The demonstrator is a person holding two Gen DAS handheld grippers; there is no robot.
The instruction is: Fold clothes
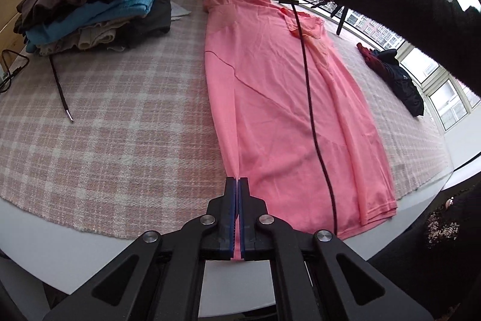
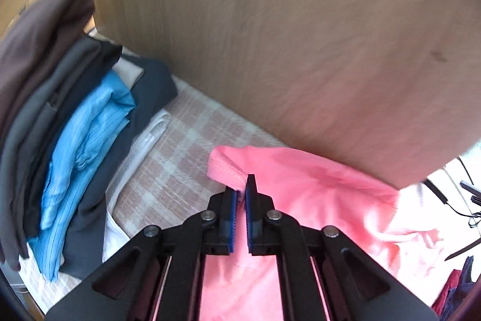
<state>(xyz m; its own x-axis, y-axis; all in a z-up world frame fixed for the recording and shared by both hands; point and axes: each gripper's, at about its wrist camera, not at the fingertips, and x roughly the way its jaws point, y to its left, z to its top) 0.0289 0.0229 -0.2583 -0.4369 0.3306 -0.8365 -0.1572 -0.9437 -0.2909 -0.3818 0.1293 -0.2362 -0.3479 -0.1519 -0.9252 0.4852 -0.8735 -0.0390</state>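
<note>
**Pink garment pinched at both ends**

The pink garment [image 1: 285, 98] lies lengthwise on the plaid cloth [image 1: 120, 116] covering the table, folded into a long strip. It looks thin, light and limp, so it would sag unless held at edges. The left gripper [image 1: 238, 181] has its jaws clamped on the near hem edge; the right gripper [image 2: 242, 185] pinches the far stitched edge. A folded clothes stack [image 1: 96, 2] sits beside.
</note>
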